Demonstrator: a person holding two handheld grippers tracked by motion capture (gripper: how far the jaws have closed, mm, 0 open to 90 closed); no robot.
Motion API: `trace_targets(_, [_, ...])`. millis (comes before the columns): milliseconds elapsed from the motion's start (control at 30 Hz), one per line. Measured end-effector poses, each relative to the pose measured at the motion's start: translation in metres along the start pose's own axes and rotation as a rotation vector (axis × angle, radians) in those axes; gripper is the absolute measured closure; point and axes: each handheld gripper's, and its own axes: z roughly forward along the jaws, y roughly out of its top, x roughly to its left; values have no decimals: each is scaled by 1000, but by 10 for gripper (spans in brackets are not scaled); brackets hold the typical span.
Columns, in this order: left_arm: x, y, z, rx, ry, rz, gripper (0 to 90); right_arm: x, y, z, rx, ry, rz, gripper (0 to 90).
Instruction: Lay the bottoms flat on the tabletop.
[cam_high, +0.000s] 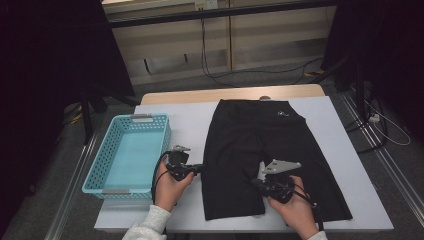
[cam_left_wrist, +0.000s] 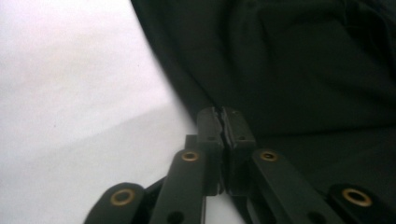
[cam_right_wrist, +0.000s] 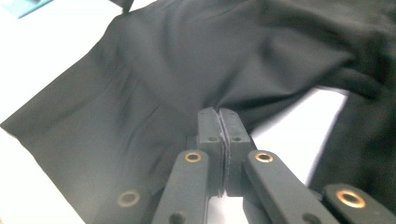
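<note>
Black shorts (cam_high: 260, 150) seem pinched by both closed hand-held grippers, left (cam_left_wrist: 223, 122), right (cam_right_wrist: 219, 122); high view adds a blue basket (cam_high: 95, 170).

Table (cam_high: 165, 112) with a white top, wooden edge (cam_high: 200, 95) showing along its far side, well beyond the tools. Grey floor (cam_high: 240, 80) around the table on all sides. Past the far edge, a pale beige cabinet or wall panel (cam_high: 260, 40) with vertical seams, a dark horizontal bar (cam_high: 210, 14) across its top. Black cables (cam_high: 210, 70) hang down the panel and trail over the floor. Dark curtains or screens on both sides: left (cam_high: 50, 60), right (cam_high: 385, 50). Metal floor rail (cam_high: 385, 160) to the right of the tools, another (cam_high: 75, 175) to their left. White cable (cam_high: 390, 130) on the floor at right. Lighting dim at the sides, bright on the table.
</note>
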Motion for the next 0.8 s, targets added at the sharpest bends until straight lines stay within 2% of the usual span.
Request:
trace_targets(67, [1, -1, 3, -3, -3, 11, 760, -9, -3, -1, -18, -30, 23, 890])
trace_targets(167, [1, -3, 3, 8, -7, 17, 609, -19, -8, 7, 5, -37, 57, 889])
trace_targets(267, [-5, -7, 0, 7, -6, 25, 476, -22, -12, 11, 22, -48, 55, 887])
trace_targets(400, [-10, -12, 2, 35, 6, 50, 440, -23, -13, 10, 23, -57, 60, 881])
trace_targets(600, [-18, -15, 3, 34, -3, 67, 445, -24, -15, 8, 20, -56, 57, 862])
trace_targets(800, [-26, -15, 6, 62, -34, 58, 578, -24, -16, 7, 18, -58, 50, 810])
